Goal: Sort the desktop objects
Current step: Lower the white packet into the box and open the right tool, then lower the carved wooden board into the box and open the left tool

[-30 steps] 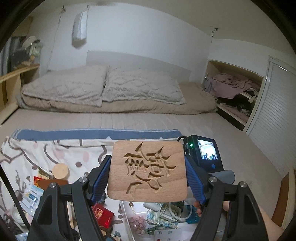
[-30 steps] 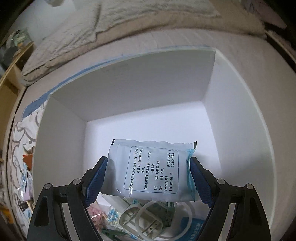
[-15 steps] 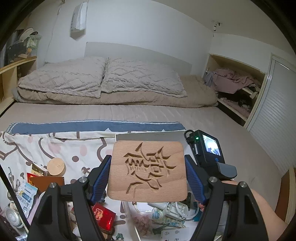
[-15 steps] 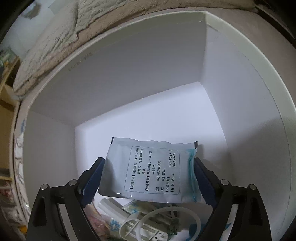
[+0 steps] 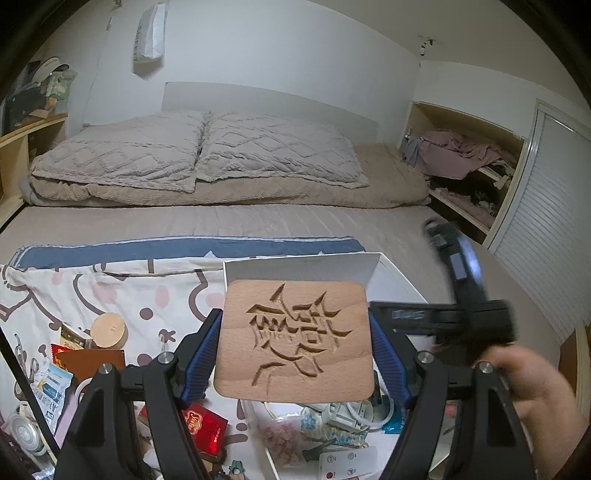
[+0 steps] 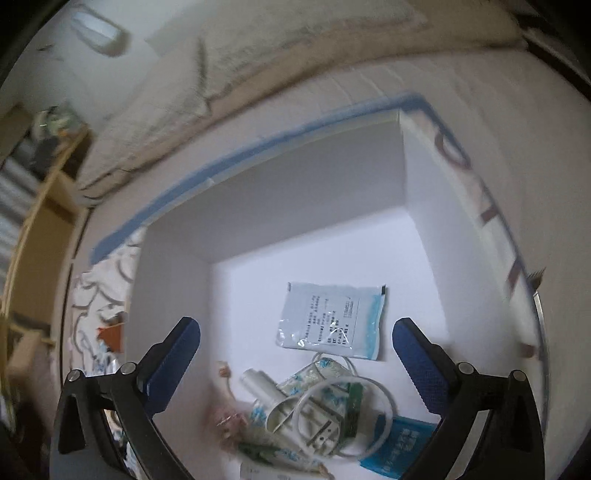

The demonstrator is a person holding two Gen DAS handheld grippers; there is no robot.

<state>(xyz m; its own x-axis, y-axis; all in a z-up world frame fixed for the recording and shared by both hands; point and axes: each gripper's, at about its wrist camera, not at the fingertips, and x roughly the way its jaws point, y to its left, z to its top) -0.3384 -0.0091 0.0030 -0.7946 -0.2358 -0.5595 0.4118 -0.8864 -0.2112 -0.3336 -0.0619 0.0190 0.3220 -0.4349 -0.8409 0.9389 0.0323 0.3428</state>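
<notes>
Over the bed, our opening right gripper (image 6: 295, 354) frees the pale printed sachet (image 6: 330, 319) into the white box (image 6: 295, 184), while our left gripper (image 5: 295, 347) pinches the carved wooden square (image 5: 295, 339) to sort next.

**A Bedroom Behind the Clutter**

Two grey quilted pillows (image 5: 199, 147) lie side by side at the head of the bed, resting on a folded beige blanket (image 5: 258, 192). Behind them a pale headboard (image 5: 269, 99) stands against the white wall, where a small white bag (image 5: 149, 33) hangs (its contents cannot be made out). At the left a wooden shelf (image 5: 33, 129) carries a hat and other blurred oddments. At the right an open wooden alcove (image 5: 465, 162) holds crumpled pinkish clothes, and just beside it stands a white slatted door (image 5: 546, 221). The bare mattress (image 5: 258, 225) stretches between the blanket and a blue-edged printed cloth (image 5: 110, 280) spread nearer the camera.
</notes>
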